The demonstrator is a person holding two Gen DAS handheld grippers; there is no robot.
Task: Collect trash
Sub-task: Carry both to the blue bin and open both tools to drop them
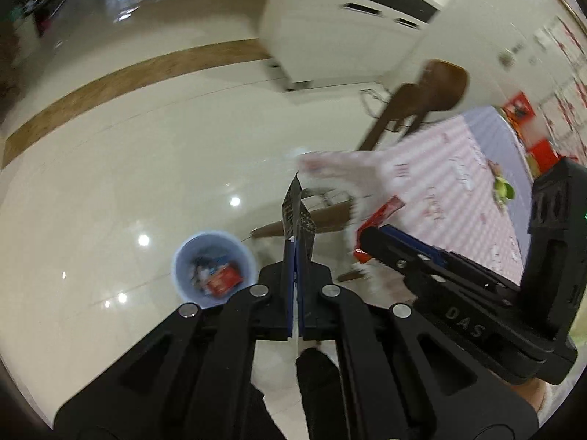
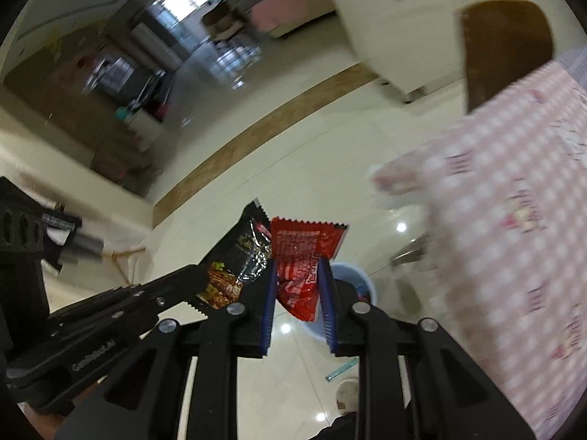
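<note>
My left gripper (image 1: 295, 256) has its jaws pressed together on a black crinkled foil snack wrapper (image 1: 298, 216), which stands up edge-on between the blue pads. From the right wrist view the same black wrapper (image 2: 242, 256) shows its printed face, with food pictured near the bottom, clamped in the left tool's toothed tip.

My right gripper (image 2: 299, 293) holds a red plastic sachet with zigzag-cut edges (image 2: 301, 260); the jaws stand a little apart with the crumpled sachet pinched between them, its top fanned out above the pads and its lower corner hanging below. In the left wrist view the red sachet (image 1: 381, 216) peeks out beside the right tool's dark tip.

Both wrappers are in the air, close beside each other, above the glossy pale tiled floor (image 1: 128, 183). A round light-blue plastic waste bin (image 1: 214, 267) stands on that floor below and to the left of my left jaws, already holding red and mixed packets. In the right view the bin's rim (image 2: 361, 278) shows just behind the right jaws.

To the right is the bench under a pink checked cloth (image 2: 513, 201), with a brown wooden chair (image 1: 422, 99) behind it.
</note>
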